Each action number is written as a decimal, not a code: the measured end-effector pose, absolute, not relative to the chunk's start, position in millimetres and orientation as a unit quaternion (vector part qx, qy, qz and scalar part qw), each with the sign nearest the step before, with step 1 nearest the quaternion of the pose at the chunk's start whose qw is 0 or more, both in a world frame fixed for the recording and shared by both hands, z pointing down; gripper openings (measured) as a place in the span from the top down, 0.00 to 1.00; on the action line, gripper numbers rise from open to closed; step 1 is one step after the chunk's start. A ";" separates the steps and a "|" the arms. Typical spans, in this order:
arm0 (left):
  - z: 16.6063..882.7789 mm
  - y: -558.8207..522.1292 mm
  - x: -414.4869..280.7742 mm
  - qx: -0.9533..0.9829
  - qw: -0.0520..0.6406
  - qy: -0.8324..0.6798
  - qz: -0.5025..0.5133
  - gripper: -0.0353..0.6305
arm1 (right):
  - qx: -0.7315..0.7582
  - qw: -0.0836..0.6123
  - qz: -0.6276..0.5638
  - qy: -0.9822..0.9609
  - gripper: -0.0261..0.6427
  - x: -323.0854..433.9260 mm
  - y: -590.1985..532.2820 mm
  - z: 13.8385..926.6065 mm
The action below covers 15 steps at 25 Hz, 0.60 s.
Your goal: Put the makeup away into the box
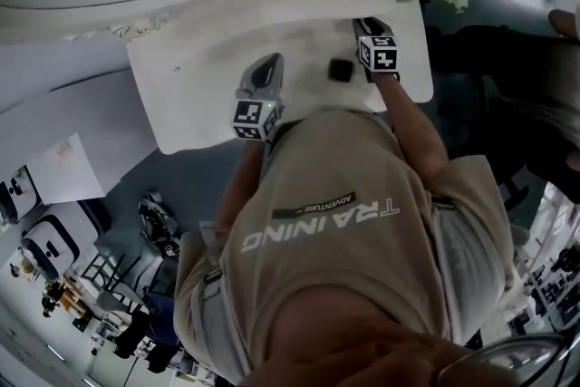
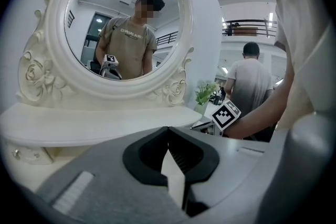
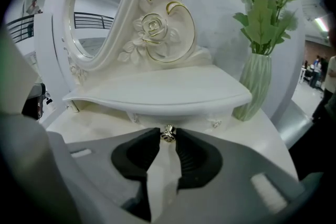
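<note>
A small black makeup case (image 1: 340,69) lies on the white vanity table (image 1: 199,86), between the two grippers. My right gripper (image 3: 168,135) is at the front of the vanity's raised shelf (image 3: 157,93), its fingertips pinching a small metal drawer knob (image 3: 168,132) just under that shelf. In the head view the right gripper (image 1: 367,23) is to the right of the black case. My left gripper (image 2: 168,129) hovers over the table with its jaws together and nothing between them; in the head view the left gripper (image 1: 269,63) is left of the case. No box is recognisable.
An ornate oval mirror (image 2: 123,23) stands on the shelf at the back. A ribbed green vase of white flowers (image 3: 254,86) stands at the table's right end. Other people stand beyond the table on the right.
</note>
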State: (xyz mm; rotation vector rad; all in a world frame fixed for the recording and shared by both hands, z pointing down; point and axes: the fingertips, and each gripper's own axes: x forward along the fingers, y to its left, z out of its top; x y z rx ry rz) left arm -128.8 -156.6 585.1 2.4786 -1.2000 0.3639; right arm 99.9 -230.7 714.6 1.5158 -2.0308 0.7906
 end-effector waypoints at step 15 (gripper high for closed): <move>583.3 -119.8 -127.9 0.882 0.184 -0.415 0.127 0.94 | 0.538 0.250 0.297 -0.748 0.81 99.1 -171.6 715.4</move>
